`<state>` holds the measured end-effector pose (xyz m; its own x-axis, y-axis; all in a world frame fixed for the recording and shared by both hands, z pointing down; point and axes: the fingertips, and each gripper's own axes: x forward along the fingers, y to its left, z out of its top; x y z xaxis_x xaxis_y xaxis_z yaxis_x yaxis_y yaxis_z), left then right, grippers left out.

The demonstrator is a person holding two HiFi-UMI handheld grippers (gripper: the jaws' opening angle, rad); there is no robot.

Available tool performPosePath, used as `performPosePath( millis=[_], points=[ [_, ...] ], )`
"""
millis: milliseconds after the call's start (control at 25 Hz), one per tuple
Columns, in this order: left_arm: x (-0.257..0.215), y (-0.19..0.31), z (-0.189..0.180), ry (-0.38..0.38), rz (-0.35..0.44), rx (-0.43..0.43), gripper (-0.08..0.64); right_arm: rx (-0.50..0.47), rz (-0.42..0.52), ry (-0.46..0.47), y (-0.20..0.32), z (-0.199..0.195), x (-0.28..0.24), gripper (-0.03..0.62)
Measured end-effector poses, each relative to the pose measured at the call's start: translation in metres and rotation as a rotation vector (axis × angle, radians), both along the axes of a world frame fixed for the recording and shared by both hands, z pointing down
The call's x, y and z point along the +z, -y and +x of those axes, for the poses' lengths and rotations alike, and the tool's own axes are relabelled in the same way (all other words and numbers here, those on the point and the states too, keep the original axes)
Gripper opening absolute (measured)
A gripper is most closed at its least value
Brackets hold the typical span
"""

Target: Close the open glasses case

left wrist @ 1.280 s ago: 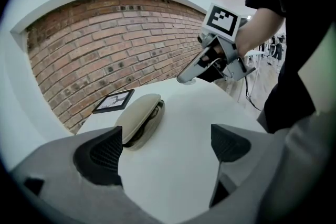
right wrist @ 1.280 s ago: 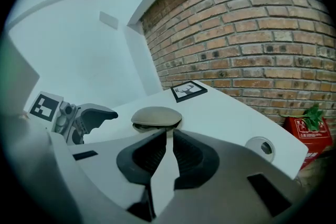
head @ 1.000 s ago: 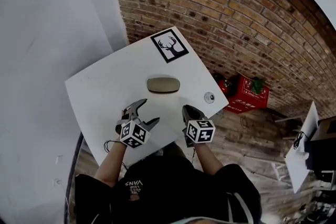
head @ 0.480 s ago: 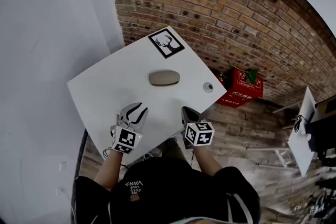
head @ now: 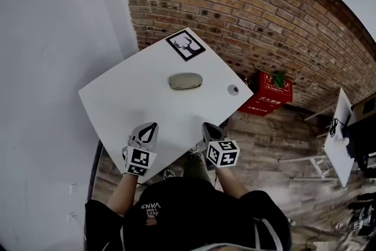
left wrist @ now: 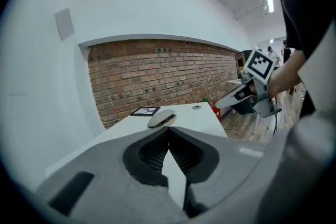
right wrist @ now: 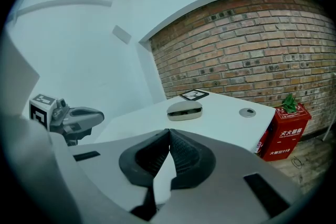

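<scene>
Red brick wall (head: 247, 14) behind. White square table (head: 129, 97) in front of it, red printed box (head: 267, 94) on the floor past its right corner. Left gripper (head: 153, 125) and right gripper (head: 207, 125) at the table's near edge, both with jaws together and nothing between, well apart from the case. Black-framed deer picture (head: 185, 45) at the far corner. Beige oval glasses case (head: 185, 81) mid-table, lid down, dark seam along its front. Small grey round disc (head: 233, 89) to its right.
</scene>
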<state>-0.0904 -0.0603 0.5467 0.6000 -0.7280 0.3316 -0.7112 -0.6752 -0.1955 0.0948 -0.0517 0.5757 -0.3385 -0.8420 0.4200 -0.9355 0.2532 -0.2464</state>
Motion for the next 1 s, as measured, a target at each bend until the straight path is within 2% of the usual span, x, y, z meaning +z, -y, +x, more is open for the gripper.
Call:
performPosePath(
  millis=[400,760,1000],
  points=[
    [0.032,-0.028,-0.011,0.029,-0.076,0.031,0.011,-0.029,-0.035,0.018,-0.028,-0.016,0.016,0.0],
    [0.038,-0.034,-0.005,0.012,-0.106,0.061,0.011,-0.065,-0.062,-0.066,-0.034,-0.02,0.026,-0.002],
    [0.038,-0.031,-0.003,0.02,-0.103,0.062,0.011,-0.065,-0.062,-0.079,-0.031,-0.018,0.024,-0.002]
  ],
)
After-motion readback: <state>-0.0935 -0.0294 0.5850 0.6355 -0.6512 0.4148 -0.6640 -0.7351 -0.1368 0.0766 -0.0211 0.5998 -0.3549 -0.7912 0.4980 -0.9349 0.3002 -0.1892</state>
